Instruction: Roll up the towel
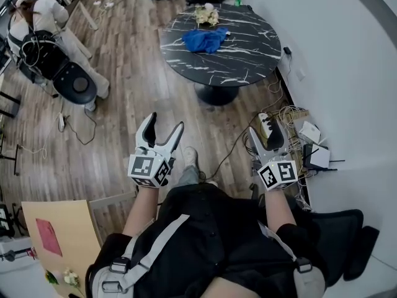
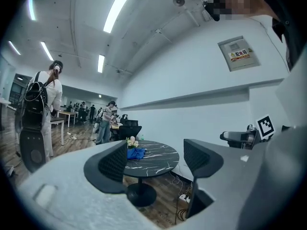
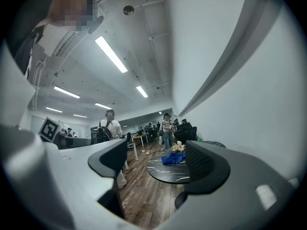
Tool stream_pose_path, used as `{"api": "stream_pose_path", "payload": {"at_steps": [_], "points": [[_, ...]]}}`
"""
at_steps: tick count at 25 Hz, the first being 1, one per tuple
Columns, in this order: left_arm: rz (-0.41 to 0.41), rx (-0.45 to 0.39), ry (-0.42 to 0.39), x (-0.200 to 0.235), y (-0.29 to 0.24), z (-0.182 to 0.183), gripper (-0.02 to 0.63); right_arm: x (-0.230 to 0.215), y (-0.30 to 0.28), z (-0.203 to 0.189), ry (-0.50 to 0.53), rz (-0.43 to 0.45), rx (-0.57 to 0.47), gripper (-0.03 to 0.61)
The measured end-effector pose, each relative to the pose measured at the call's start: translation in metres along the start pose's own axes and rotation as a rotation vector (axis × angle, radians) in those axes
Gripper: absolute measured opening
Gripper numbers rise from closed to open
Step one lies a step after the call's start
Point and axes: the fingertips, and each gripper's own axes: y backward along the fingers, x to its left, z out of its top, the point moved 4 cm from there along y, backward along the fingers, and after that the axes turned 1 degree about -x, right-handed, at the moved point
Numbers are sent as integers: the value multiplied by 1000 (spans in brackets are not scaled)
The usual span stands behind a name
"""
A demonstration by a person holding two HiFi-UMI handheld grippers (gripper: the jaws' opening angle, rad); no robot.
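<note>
1. While the person stands well short of the work, the left hand-held gripper (image 1: pixel 165 121) and the right hand-held gripper (image 1: pixel 266 126) are held out level in front of the body. Both have their jaws spread wide, with nothing between the pads in either gripper view.
2. The wooden floor (image 1: pixel 124 73) lies between the person and the counter (image 1: pixel 248 54). A tangle of cables and a power strip (image 1: pixel 280 118) sits by the wall, just beside the right hand-held gripper's line of approach.
3. The towel (image 1: pixel 205 40), blue, lies crumpled in a heap on the round dark marble counter, towards its far side. A small bunch of flowers (image 1: pixel 206 14) stands just behind it, near or touching.
4. Judged stage: approach only; rolling has not begun.
5. Risks:
   - A foot could snag in the cables while closing in along the wall.
   - The flowers could be knocked over when the towel is dragged or spread.
   - A bunched towel may roll lopsided unless it is flattened first.
6. Writing: the marker cubes bear only black-and-white patterns. A wall box (image 2: pixel 240 54) in the left gripper view carries a yellow label with red characters, too small to read with certainty.
</note>
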Motion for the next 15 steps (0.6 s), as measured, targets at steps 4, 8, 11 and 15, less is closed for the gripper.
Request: {"api": "stream_pose_path", "payload": {"at_steps": [4, 8, 11, 15], "points": [[-33, 16, -34, 14, -34, -8, 374, -7, -21, -5, 27, -26, 14, 357], [-84, 11, -24, 31, -80, -10, 374, -25, -47, -6, 43, -86, 32, 357], [-120, 8, -31, 49, -114, -2, 374, -34, -77, -1, 59, -128, 32, 352], [-138, 29, -21, 87, -153, 5, 374, -32, -129, 2, 77, -143, 37, 329]]}}
